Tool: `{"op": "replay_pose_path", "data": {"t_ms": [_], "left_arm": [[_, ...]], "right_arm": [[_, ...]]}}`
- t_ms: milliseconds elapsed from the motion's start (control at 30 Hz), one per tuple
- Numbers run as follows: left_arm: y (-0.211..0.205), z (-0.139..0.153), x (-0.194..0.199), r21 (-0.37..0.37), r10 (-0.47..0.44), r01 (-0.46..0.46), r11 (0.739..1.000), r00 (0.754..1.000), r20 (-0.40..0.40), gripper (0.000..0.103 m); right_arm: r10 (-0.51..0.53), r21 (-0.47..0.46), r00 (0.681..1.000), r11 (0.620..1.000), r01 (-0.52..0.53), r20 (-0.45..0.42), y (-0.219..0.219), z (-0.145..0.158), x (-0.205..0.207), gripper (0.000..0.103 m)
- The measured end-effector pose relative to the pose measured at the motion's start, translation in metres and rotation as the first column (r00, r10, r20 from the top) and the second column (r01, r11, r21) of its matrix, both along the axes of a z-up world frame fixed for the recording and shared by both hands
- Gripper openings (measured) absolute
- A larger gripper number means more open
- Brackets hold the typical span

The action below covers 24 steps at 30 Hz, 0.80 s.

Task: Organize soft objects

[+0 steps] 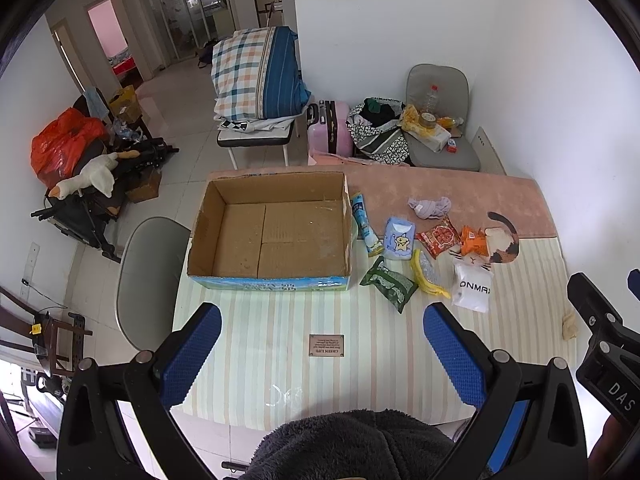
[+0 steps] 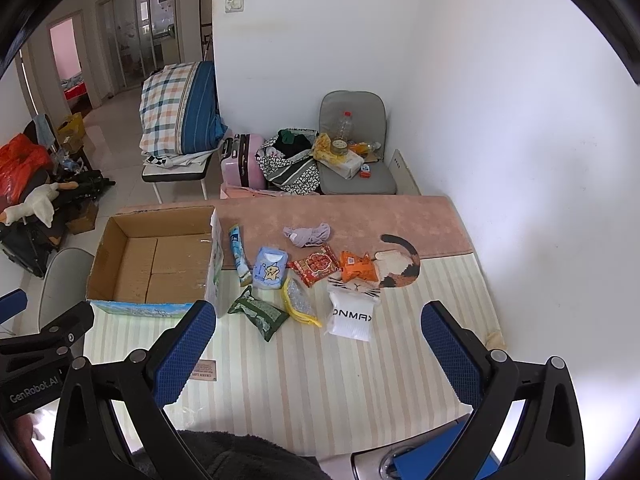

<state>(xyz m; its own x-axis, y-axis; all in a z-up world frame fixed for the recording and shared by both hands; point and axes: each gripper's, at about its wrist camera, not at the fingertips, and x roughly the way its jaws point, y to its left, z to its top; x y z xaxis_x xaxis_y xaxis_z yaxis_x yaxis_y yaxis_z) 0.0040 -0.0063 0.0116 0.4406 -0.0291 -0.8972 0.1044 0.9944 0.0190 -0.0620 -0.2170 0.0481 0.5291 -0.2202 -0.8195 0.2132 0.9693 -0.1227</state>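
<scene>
Soft packets and a bit of cloth lie scattered on the striped table mat (image 1: 280,344), just to the right of an open cardboard box (image 1: 272,232), and none of them is inside it yet. We judge that we are at the very start: the box is bare, and both tools hang over the near edge of the table with nothing in them.

Our left gripper (image 1: 322,354) has its fingers spread wide and empty, and our right gripper (image 2: 318,350) is spread just as wide and just as empty.

Nearest to us are a green pouch (image 2: 258,314), a yellow-edged clear bag (image 2: 300,306) and a white packet (image 2: 352,316). Behind them sit a blue tissue pack (image 2: 270,268), a red snack bag (image 2: 316,266) and an orange snack bag (image 2: 358,268). A long blue tube packet (image 2: 239,258) lies just beside the box wall, and a lilac cloth (image 2: 308,234) rests on the pink part of the mat, farthest from us.

For the next move we would send one gripper forward and down over a near item, most likely the green pouch or the white packet, with the fingers on either side of it. These things look limp and crinkly, so we expect to close gently across the middle, lift clear of the neighbours, and carry it left over the box rim.
</scene>
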Motion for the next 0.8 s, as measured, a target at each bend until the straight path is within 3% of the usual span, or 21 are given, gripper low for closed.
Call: {"op": "replay_pose_path", "data": {"t_ms": [800], "left_arm": [[-0.004,0.001,0.008,0.000,-0.002,0.002,1.000,1.000,0.006,0.103]], "right_arm": [[0.012,0.001,1.000,1.000,-0.012,0.009,0.003,0.001,0.008,0.103]]}}
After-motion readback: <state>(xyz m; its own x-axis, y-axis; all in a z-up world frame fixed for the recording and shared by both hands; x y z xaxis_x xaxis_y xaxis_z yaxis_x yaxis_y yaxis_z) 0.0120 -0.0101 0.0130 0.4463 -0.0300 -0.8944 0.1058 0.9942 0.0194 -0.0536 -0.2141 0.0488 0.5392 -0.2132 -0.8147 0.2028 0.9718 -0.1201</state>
